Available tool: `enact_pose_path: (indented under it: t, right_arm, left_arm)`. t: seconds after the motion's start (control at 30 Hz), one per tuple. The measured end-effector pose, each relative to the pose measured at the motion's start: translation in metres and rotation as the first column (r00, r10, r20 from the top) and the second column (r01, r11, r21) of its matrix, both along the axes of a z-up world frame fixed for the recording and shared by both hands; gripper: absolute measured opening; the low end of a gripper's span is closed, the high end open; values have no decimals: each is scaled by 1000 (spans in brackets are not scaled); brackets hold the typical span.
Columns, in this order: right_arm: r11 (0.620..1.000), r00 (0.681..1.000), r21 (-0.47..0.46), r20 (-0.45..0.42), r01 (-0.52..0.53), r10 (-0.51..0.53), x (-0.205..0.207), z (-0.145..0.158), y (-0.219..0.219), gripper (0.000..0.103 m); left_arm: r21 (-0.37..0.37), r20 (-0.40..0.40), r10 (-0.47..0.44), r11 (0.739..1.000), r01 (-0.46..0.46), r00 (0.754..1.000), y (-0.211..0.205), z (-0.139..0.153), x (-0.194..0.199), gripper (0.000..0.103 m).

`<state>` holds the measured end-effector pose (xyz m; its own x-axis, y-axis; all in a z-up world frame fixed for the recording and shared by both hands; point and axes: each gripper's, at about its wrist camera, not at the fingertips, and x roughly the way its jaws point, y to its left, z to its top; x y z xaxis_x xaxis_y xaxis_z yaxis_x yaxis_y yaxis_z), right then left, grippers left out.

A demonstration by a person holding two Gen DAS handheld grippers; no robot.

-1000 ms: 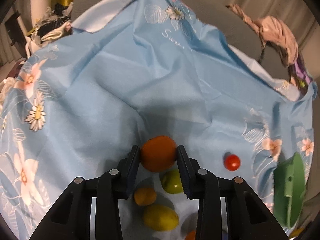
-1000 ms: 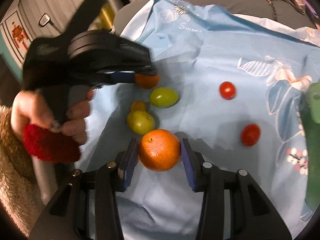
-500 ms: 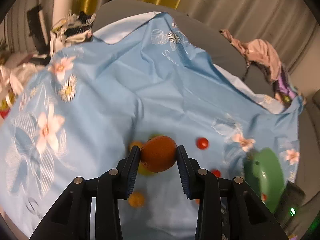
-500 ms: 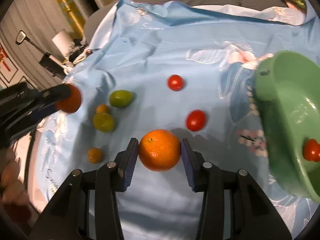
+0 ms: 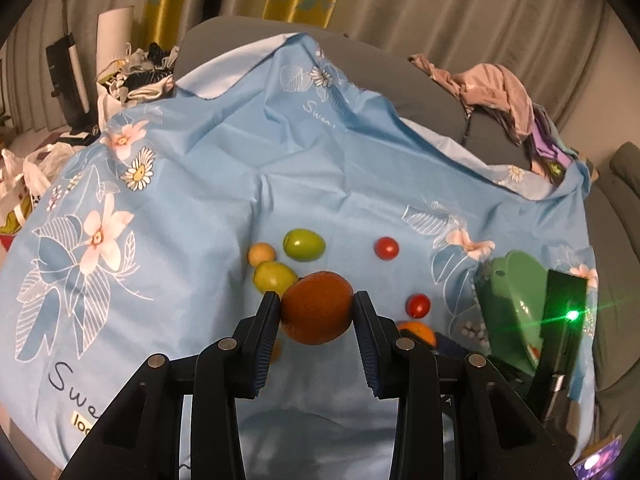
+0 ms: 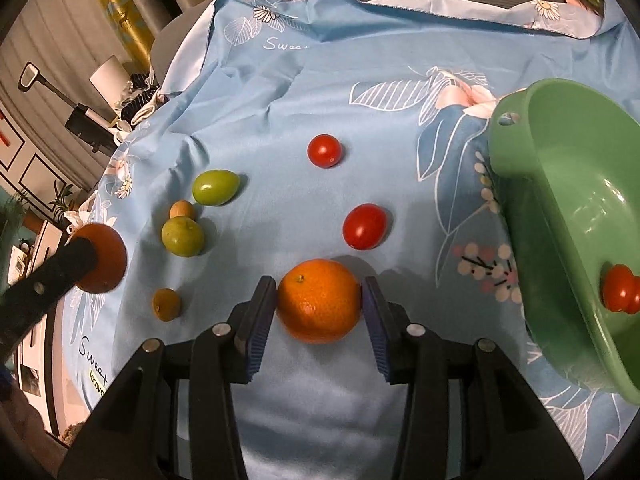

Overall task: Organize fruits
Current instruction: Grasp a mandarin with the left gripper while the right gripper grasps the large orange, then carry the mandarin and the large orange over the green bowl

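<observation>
My left gripper (image 5: pixel 317 309) is shut on a dark orange (image 5: pixel 317 308), held above the blue flowered cloth (image 5: pixel 200 184). It hangs just in front of the loose fruit. My right gripper (image 6: pixel 319 302) is shut on a bright orange (image 6: pixel 319 301), low over the cloth and left of the green bowl (image 6: pixel 508 148). Red tomatoes (image 6: pixel 620 294) lie inside that bowl. The right wrist view also shows the dark orange (image 6: pixel 102 258) at the far left, on the tip of the left gripper. In the left wrist view, the bright orange (image 5: pixel 418 330) peeks out behind my right finger.
Loose on the cloth lie two green fruits (image 6: pixel 216 187) (image 6: pixel 183 236), two small orange ones (image 6: pixel 182 210) (image 6: pixel 166 304) and two red tomatoes (image 6: pixel 325 151) (image 6: pixel 365 226). Clothes (image 5: pixel 496 88) are heaped on the grey sofa behind. Clutter (image 5: pixel 136 76) sits at the back left.
My left gripper has lifted and drawn back from the fruit cluster with the dark orange. My right gripper has carried the bright orange to the right, bringing the green bowl into view.
</observation>
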<state>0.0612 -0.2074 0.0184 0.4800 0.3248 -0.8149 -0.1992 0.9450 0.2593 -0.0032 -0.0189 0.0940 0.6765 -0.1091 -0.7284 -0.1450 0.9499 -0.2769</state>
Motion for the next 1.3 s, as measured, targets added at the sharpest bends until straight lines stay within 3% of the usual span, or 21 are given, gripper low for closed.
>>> enact_pose_path:
  t: [0.13, 0.27, 0.47, 0.77, 0.87, 1.3]
  right_arm:
    - [1000, 1000, 4, 7, -1, 1, 0, -1, 0, 46]
    - [999, 999, 39, -41, -11, 13, 3, -9, 2, 46]
    - [1000, 999, 0, -35, -2, 2, 3, -13, 7, 46]
    - [999, 999, 38, -27, 20, -19, 1, -3, -5, 45]
    - [998, 1000, 62, 4, 17, -18, -5, 10, -11, 46]
    - [981, 988, 179, 121, 74, -97, -26, 57, -59, 46]
  left_arm:
    - [-4, -34, -13, 1000, 13, 999, 0, -14, 0, 37]
    - [-4, -73, -22, 1000, 22, 997, -1, -25, 2, 37]
    - [10, -80, -30, 999, 31, 996, -3, -29, 0, 37]
    - [25, -46, -58, 998, 59, 997, -11, -21, -3, 37]
    - [51, -17, -78, 996, 79, 997, -19, -15, -7, 37]
    - [35, 74, -202, 979, 200, 977, -60, 15, -19, 37]
